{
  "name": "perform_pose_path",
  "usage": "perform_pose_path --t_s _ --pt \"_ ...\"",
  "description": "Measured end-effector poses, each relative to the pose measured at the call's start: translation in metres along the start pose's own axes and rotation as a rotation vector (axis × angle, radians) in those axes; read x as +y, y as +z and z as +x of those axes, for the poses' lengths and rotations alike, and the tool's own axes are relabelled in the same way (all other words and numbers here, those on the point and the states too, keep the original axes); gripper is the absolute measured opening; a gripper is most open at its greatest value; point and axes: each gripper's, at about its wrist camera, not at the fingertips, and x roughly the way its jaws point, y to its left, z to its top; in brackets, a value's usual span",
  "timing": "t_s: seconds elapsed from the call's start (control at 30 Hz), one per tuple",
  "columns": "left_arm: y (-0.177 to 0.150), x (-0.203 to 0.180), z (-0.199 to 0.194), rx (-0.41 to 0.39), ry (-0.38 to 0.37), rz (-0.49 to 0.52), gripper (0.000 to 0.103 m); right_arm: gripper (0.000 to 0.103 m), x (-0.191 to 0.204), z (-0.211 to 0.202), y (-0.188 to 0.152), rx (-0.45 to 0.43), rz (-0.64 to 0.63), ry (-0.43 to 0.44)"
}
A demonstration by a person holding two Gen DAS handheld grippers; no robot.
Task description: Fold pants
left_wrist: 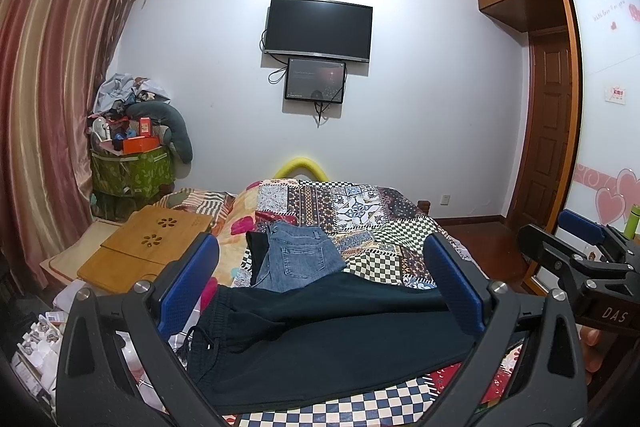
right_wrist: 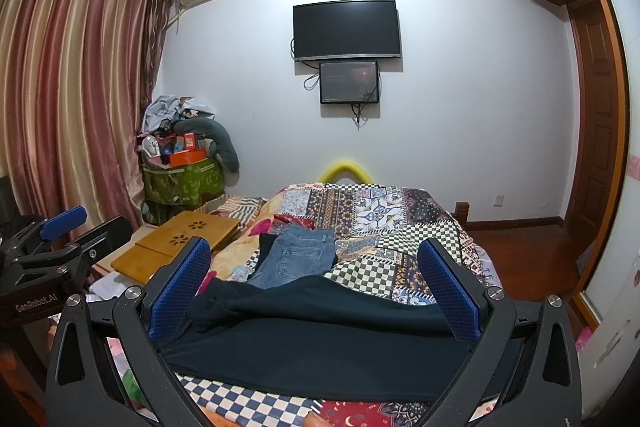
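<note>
Both tongs, left gripper (left_wrist: 320,279) and right gripper (right_wrist: 316,283), gape released above one dark pants (left_wrist: 320,339) at six o'clock. One jeans (left_wrist: 296,259) lies at twelve, perhaps over another dark garment, partly hidden, on the patchwork bed (left_wrist: 360,211).

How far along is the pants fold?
Done: the dark pants lie across the patchwork bedspread, one leg apparently draped over the other, waistband toward the left. Whether that counts as a first fold is unclear.
In hand: nothing. The left gripper and right gripper hover open above the fabric.
Left: grasping and folding the dark pants. The jeans lie loosely folded behind them.
</note>
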Motion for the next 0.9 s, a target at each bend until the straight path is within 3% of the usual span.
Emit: perform_pose_path --t_s 0.47,0.67,0.9 --pt "-0.006 0.004 0.021 0.035 -0.013 -0.002 0.103 0.103 -0.006 0.02 -0.007 0.04 0.006 -0.014" --pt "-0.012 0.016 0.066 0.113 0.003 -0.005 0.103 0.103 -0.024 0.054 -0.022 0.12 0.019 -0.056" --pt "-0.025 0.044 0.135 0.2 0.07 0.007 0.103 0.103 -0.056 0.106 -0.038 0.231 0.023 -0.102"
